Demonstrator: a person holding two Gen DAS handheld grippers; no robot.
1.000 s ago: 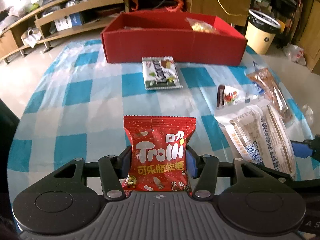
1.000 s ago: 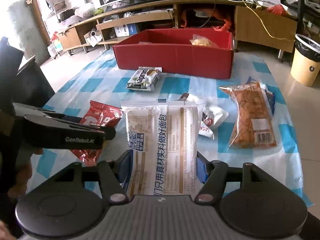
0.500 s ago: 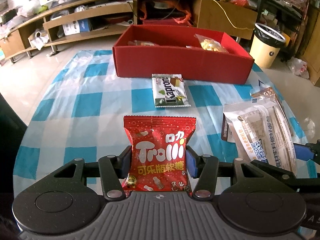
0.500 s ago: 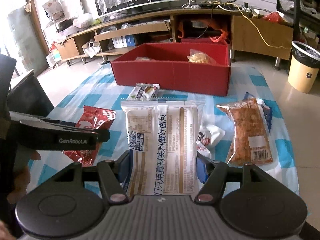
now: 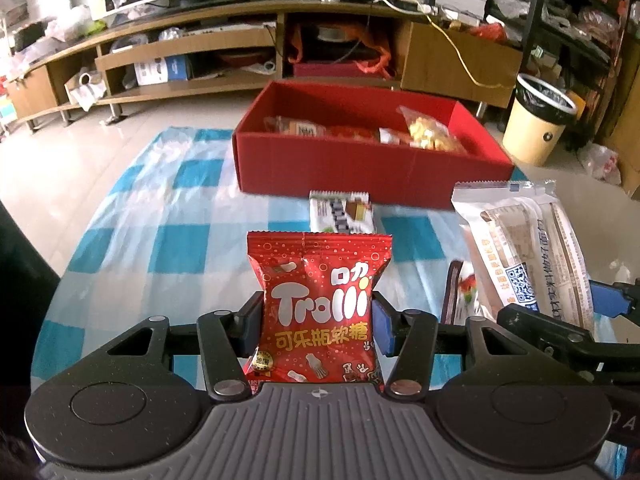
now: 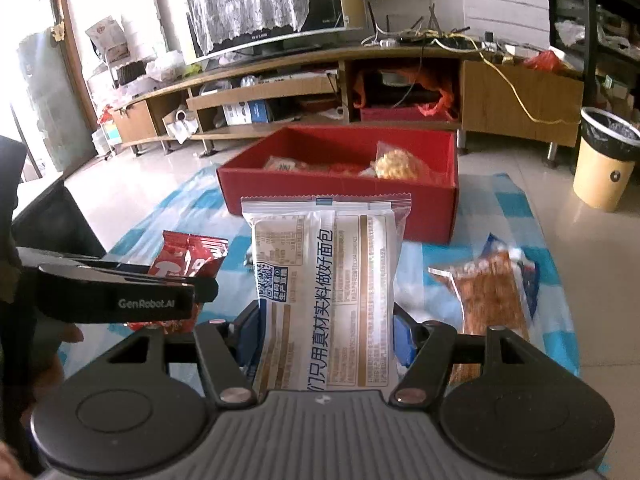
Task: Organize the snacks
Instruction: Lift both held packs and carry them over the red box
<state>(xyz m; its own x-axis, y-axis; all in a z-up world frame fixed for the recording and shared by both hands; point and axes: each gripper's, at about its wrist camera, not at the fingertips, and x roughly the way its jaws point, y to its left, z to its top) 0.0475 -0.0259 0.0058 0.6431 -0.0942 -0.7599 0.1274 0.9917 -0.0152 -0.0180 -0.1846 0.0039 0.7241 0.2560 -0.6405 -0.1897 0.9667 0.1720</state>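
Note:
My left gripper [image 5: 319, 322] is shut on a red Trolli candy bag [image 5: 318, 304], held upright above the blue checked cloth [image 5: 180, 248]. A white bread packet [image 6: 326, 292] stands between the pads of my right gripper [image 6: 325, 338], which is shut on it; the same bread packet [image 5: 528, 252] shows at the right of the left wrist view. Ahead lies the open red box [image 5: 372, 160] with several snack bags inside, also the red box [image 6: 340, 196] in the right wrist view. The Trolli bag [image 6: 188, 264] and left gripper body appear at the left there.
A green-and-white wafer pack [image 5: 342, 212] lies in front of the box. An orange snack bag [image 6: 492, 292] lies on the cloth at the right, and a small clear packet [image 5: 464, 288] near the bread. A beige bin [image 5: 536, 124] stands on the floor, shelves behind.
Both grippers have risen with their packets, so the red box's inside now shows and the box sits lower and nearer in both views. Neither grip has changed.

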